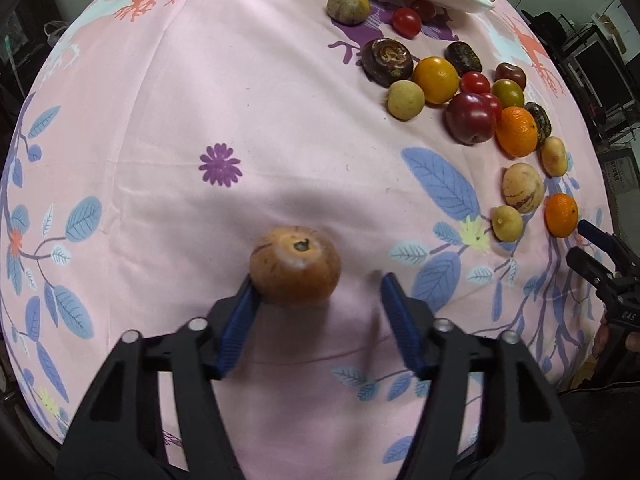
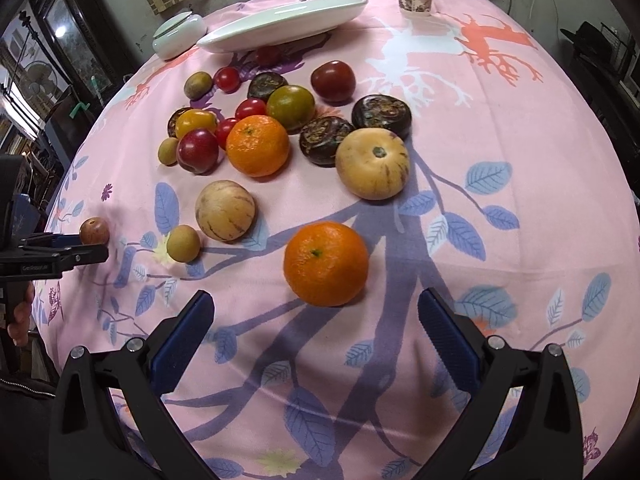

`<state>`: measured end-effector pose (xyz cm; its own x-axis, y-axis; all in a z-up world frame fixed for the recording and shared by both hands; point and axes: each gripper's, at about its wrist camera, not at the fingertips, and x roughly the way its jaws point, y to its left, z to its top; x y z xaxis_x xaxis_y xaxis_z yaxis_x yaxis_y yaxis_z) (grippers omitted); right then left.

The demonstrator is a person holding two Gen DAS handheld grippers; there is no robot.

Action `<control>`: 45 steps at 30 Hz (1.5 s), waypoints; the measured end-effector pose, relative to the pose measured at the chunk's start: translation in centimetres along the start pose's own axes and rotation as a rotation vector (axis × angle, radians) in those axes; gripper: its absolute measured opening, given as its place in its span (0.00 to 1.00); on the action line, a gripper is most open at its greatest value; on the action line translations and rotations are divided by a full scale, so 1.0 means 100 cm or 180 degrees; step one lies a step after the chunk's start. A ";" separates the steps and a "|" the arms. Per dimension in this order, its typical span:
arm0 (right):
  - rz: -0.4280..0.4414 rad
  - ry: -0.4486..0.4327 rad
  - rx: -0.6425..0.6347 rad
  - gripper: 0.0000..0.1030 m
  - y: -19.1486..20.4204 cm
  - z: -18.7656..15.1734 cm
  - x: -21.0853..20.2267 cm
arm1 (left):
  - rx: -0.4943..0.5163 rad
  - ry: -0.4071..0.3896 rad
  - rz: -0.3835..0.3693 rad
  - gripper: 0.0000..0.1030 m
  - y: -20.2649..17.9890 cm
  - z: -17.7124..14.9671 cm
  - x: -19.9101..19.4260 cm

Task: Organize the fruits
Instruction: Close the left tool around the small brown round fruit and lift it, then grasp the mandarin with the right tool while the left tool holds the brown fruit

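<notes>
1. On the pink flowered tabletop [image 1: 280,92], a brownish round fruit [image 1: 295,266] lies apart, touching one pad of the left gripper [image 1: 318,294]; its fingers stand open.
2. The right gripper [image 2: 314,314] gapes before a bright orange tangerine [image 2: 326,264].
3. Beyond lie heaped mixed fruits [image 2: 256,128], then a pale green oval plate [image 2: 280,24].

Even indoor light, strong fisheye bend, dark corners

Both views bulge the pink tablecloth [image 1: 280,100] into a dome, its edges curving off into a dim, murky room. Light falls from above and is soft: a broad grey shadow lies around the brown fruit [image 1: 295,266], which is slightly blurred, as is the cloth just beside it. In the right wrist view the nearest orange [image 2: 326,264] is sharp and casts a faint shadow, and a pale glare streak runs along the white plate [image 2: 280,24]. A bright window patch glows at far left.
</notes>
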<state>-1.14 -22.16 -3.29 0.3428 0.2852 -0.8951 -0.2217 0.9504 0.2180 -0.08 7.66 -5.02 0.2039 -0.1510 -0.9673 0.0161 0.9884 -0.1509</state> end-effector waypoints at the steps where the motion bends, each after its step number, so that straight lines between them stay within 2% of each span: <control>1: -0.0006 0.0004 -0.0003 0.99 0.000 0.000 0.000 | 0.0002 -0.0018 0.0018 0.53 0.000 0.001 0.000; 4: -0.0008 0.0002 0.0019 0.99 -0.001 0.000 -0.001 | -0.0037 -0.0041 0.0023 0.40 0.007 0.006 0.000; 7: -0.0011 0.0008 0.0028 0.99 0.000 0.000 -0.002 | -0.0120 -0.0043 -0.0032 0.43 0.012 0.012 -0.001; 9: -0.0013 0.0010 0.0019 0.99 0.001 -0.001 -0.003 | -0.0060 -0.0072 0.0010 0.43 0.010 0.013 0.000; 15: -0.0036 0.0008 0.0038 0.99 0.000 -0.001 -0.005 | 0.0021 -0.0077 0.0122 0.38 0.001 0.015 -0.001; 19: -0.0070 0.0027 0.0053 0.99 -0.002 0.000 -0.004 | 0.0246 -0.0209 0.0295 0.38 -0.016 0.019 -0.012; 26: -0.0139 0.0121 0.0213 0.98 -0.013 0.010 0.007 | 0.0303 -0.0256 0.0180 0.38 -0.037 0.032 -0.017; 27: -0.0167 0.0150 0.0210 0.95 -0.014 0.013 0.010 | 0.0311 -0.0258 0.0166 0.38 -0.038 0.032 -0.017; 29: -0.0190 0.0233 0.0193 0.68 -0.015 0.016 0.017 | 0.0325 -0.0264 0.0128 0.38 -0.043 0.035 -0.016; 31: -0.0230 0.0226 0.0110 0.67 -0.012 0.020 0.020 | 0.0331 -0.0249 0.0091 0.38 -0.045 0.035 -0.014; 32: -0.0243 0.0226 0.0044 0.61 -0.010 0.021 0.021 | 0.0335 -0.0244 0.0090 0.38 -0.045 0.034 -0.014; 34: -0.0111 0.0247 -0.0012 0.43 -0.005 0.023 0.021 | 0.0323 -0.0236 0.0084 0.38 -0.044 0.033 -0.013; 38: -0.0021 0.0281 0.0012 0.43 -0.006 0.032 0.016 | 0.0314 -0.0275 0.0046 0.38 -0.045 0.038 -0.016; 45: 0.0243 -0.0115 -0.0010 0.43 0.002 0.085 -0.016 | 0.0309 -0.0523 -0.0144 0.38 -0.055 0.078 -0.035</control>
<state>6.02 -21.40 1.52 0.3575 0.3612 -0.8612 -0.2513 0.9254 0.2838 6.72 2.86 0.76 0.3579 -0.1985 -0.9124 0.1214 0.9787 -0.1653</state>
